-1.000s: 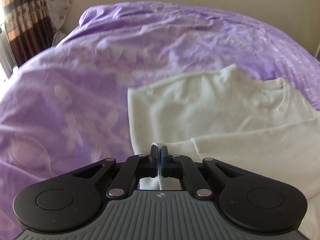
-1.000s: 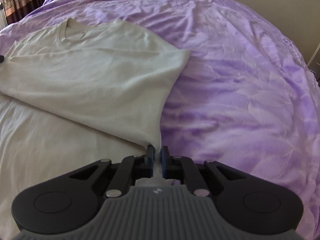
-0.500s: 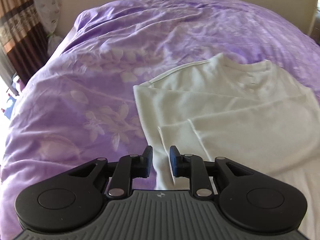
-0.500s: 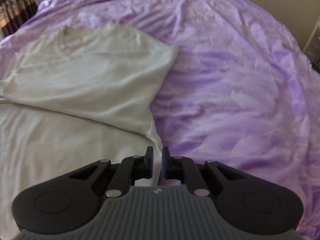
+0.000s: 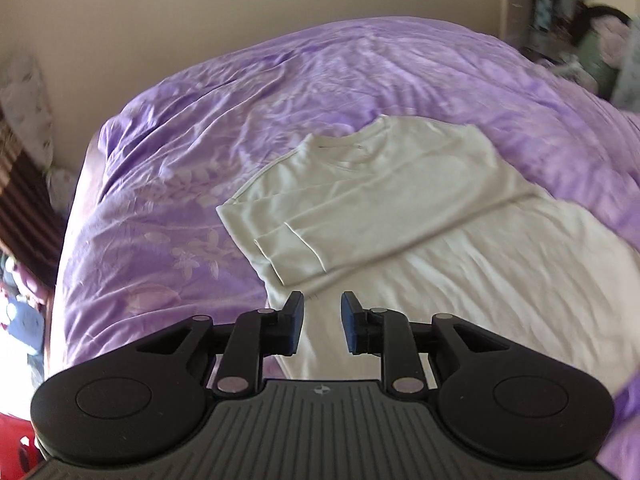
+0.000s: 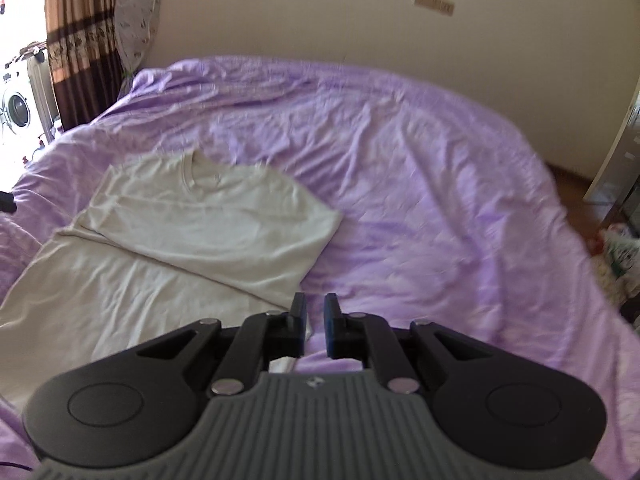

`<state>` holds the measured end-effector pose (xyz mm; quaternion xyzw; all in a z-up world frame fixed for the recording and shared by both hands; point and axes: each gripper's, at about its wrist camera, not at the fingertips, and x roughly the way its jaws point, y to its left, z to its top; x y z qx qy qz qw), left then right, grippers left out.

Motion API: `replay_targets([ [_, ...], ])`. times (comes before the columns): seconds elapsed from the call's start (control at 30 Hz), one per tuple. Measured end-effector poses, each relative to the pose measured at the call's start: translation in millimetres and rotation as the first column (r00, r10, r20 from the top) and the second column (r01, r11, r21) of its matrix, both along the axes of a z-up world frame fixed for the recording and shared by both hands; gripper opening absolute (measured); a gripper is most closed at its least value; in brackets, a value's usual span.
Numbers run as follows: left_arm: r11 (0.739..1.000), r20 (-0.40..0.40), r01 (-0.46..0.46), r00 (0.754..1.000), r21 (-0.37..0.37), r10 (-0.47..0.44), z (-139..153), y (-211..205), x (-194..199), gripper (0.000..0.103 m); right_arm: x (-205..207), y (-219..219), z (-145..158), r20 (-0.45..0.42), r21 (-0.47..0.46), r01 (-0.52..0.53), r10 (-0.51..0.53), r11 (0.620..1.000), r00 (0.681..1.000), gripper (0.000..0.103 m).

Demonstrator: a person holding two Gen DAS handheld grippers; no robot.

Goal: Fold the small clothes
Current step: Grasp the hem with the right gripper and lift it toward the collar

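Left wrist view shows a cream long-sleeved shirt (image 5: 420, 216) lying flat on a purple floral bedspread (image 5: 168, 208), right of centre in the frame. Its long axis runs from the round collar, near the upper middle, down toward the lower right, where the hem passes out of the frame. Both sleeves are folded across the chest; one cuff ends at the shirt's left edge, just above the gripper. The left gripper (image 5: 322, 322) hangs over the shirt's lower left side, its jaws opening with a clear gap between them. Nothing is between the blue pads, and whether they touch the cloth cannot be told.

Right wrist view has the same shirt (image 6: 192, 232) in the left half of the frame, collar toward the upper left and body running down to the lower left edge. The folded shoulder makes a corner near the middle of the frame. The right gripper (image 6: 315, 322) sits at the lower centre over the shirt's right edge, where cream cloth meets the bedspread (image 6: 420, 200). Its jaws stand almost together with a narrow slit between them, and they grip nothing. A brown striped curtain (image 6: 80, 40) hangs at the upper left beside a beige wall (image 6: 340, 12).
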<state>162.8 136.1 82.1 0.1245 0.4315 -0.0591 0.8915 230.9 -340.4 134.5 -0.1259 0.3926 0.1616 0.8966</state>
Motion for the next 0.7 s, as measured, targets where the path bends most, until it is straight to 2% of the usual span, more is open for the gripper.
replay_targets([
  [0.1, 0.998, -0.014, 0.060, 0.998, 0.032, -0.060, 1, -8, -22, 0.028, -28, -9, 28, 0.010, -0.034, -0.034, 0.034, 0.999, 0.999, 0.005],
  [0.23, 0.988, -0.045, 0.134, 0.990, 0.073, -0.131, -6, -15, -55, 0.033, -65, -11, 28, -0.053, -0.080, -0.109, 0.105, 0.991, 0.993, 0.007],
  [0.33, 0.977, -0.094, 0.195, 0.978, 0.090, -0.186, -16, -20, -79, 0.033, -94, -4, 4, -0.116, -0.096, -0.176, 0.165, 0.980, 0.980, 0.013],
  [0.4, 0.970, -0.124, 0.219, 0.971, 0.107, -0.206, -24, -22, -92, 0.034, -111, 4, -20, -0.155, -0.094, -0.219, 0.203, 0.971, 0.967, 0.023],
  [0.53, 0.958, -0.175, 0.244, 0.960, 0.148, -0.218, -38, -27, -113, 0.034, -137, 19, -72, -0.248, -0.091, -0.285, 0.256, 0.954, 0.934, 0.026],
  [0.7, 0.958, -0.196, 0.247, 0.956, 0.144, -0.217, -51, -32, -122, 0.036, -163, 38, -109, -0.238, -0.251, -0.361, 0.305, 0.898, 0.922, 0.036],
])
